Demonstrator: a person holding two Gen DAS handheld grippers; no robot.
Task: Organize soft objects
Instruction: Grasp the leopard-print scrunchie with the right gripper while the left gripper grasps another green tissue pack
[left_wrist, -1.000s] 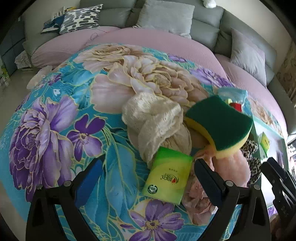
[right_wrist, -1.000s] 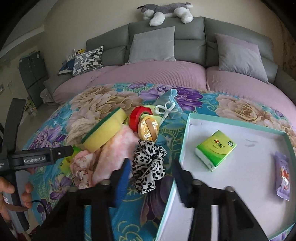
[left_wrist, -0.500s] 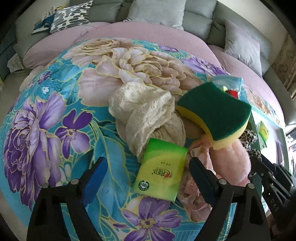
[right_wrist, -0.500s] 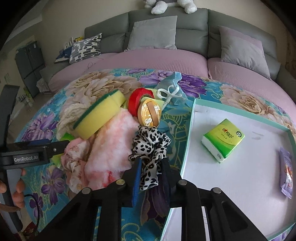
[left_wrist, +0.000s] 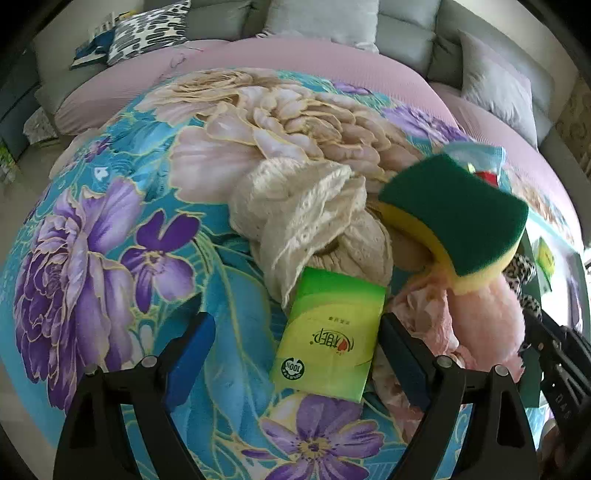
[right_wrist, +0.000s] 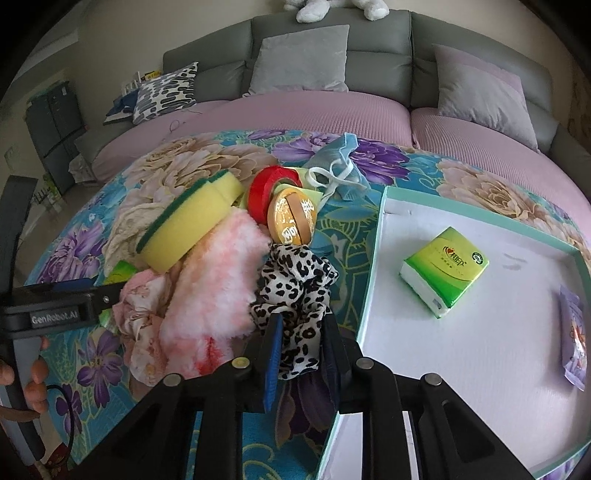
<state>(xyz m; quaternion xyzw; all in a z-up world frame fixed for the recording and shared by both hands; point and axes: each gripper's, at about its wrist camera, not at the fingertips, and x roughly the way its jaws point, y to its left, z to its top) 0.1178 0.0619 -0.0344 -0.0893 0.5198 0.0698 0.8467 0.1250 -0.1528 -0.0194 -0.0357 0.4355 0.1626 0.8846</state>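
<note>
Change: since a second ago the right claw (right_wrist: 301, 354) has closed from a wide gap onto the leopard-print scrunchie (right_wrist: 295, 284), which then lay loose between its fingers; the left claw (left_wrist: 297, 350) has narrowed a little and sits closer over the green tissue pack (left_wrist: 328, 332).
Right claw: nearly shut, its pads pinching the lower end of the leopard-print scrunchie; the rest of the scrunchie bunches up beyond the fingertips.
Left claw: jaws wide and closing; the green tissue pack lies flat between them, nearer the right-hand finger, with no pad pressing on it.
Beside the scrunchie: a pink fluffy cloth (right_wrist: 218, 284) touches it on the left, a gold-topped round tin (right_wrist: 291, 219) lies just beyond it, and the teal rim of a white tray (right_wrist: 373, 258) runs just to its right.
Beside the tissue pack: a cream lace cloth (left_wrist: 306, 221) overlaps its far edge; pink floral fabric (left_wrist: 424, 306) lies at its right.
Pile: a yellow-and-green sponge (left_wrist: 458, 221) rests on top of the pink fluffy cloth.
Tray: holds a second green tissue pack (right_wrist: 445, 271) near its middle and a purple packet (right_wrist: 574, 343) at its right edge.
Surface: a floral blanket (left_wrist: 110, 240) carries everything, in front of a grey sofa (right_wrist: 332, 51).
</note>
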